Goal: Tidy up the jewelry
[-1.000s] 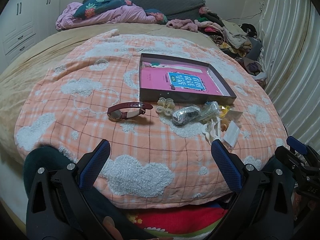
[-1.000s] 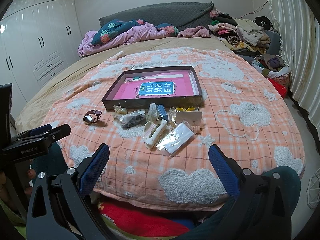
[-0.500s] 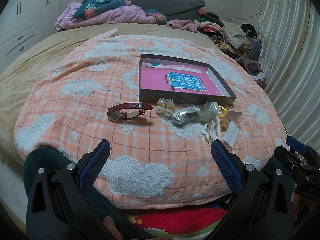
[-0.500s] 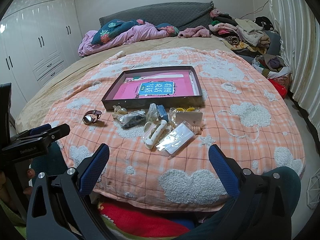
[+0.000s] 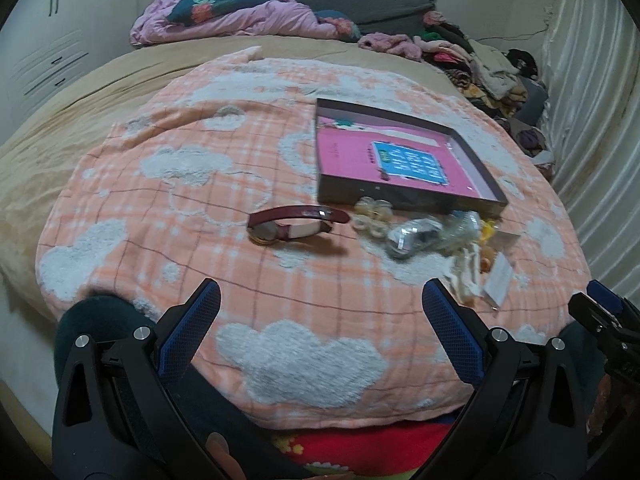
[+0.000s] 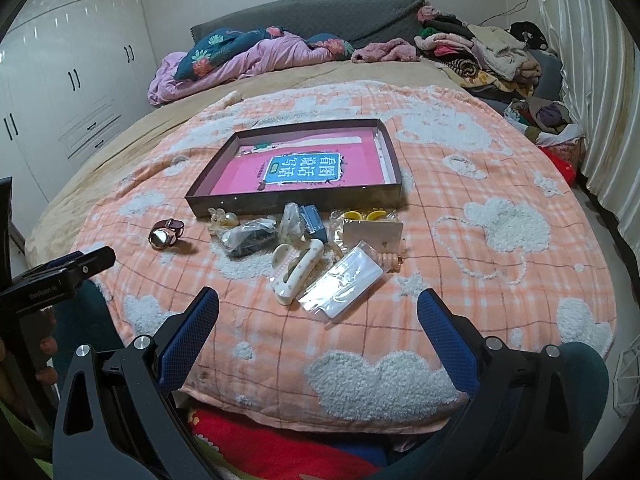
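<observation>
So far I have not picked anything up. My left tool (image 5: pixel 320 308) is spread wide and holds nothing, and my right tool (image 6: pixel 318 312) is spread wide and holds nothing too. Both hang over the near edge of the peach blanket with white fluffy clouds (image 6: pixel 460 184) on the bed.

My landmark is the flat dark box with the pink book inside (image 6: pixel 390 194). Everything else lies on the near side of the box. The dark red leather watch (image 5: pixel 294 224) lies near the box's left corner, off by itself. A pile of small clear bags and clips (image 6: pixel 304 240) sits just in front of the box.

I think this is the very start. Next I should reach my left tool forward, straddle the watch strap and pinch it gently, then carry it into the box.
</observation>
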The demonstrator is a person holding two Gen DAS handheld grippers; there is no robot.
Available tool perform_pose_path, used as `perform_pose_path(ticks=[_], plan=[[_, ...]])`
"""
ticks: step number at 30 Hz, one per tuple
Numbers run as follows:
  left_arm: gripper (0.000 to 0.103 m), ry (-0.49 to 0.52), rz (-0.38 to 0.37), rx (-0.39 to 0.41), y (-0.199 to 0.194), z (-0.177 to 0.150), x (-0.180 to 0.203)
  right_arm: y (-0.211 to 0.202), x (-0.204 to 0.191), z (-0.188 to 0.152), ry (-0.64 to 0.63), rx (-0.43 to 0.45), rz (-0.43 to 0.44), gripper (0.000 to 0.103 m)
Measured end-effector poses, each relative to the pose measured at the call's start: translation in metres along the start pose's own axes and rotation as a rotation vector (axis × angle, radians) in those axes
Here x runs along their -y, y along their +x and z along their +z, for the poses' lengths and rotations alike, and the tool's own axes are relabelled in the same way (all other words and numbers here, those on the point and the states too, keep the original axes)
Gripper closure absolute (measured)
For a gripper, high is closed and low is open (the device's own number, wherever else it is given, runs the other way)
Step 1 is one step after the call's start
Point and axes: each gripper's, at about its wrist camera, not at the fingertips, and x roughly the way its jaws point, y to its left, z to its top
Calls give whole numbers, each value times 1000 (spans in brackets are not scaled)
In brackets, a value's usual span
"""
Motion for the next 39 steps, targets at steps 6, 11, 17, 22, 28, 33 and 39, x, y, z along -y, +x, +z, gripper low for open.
perform_pose_path(ticks=[6,11,17,22,28,33,39], plan=[[9,-8,34,-12,17,6,-10,20,5,5,-9,-9,-17,4],[9,-16,63,-57,43,12,-16,28,9,8,2,-17,-21,4],[9,-57,54,-126,82,20,-20,40,13,7,12,-36,-24,4],[9,-81,11,-133,100,27,-17,53,18,4,34,-63,-30,4],[18,-89,-26,-159,112,26,-8,62,24,2,52,-80,-38,4],[38,-81,-10,-164,128,31,-3,78,26,1,65,-114,-33,4],[77,-32,29,-126,140,38,-1,102,29,-6,85,-176,-40,4]])
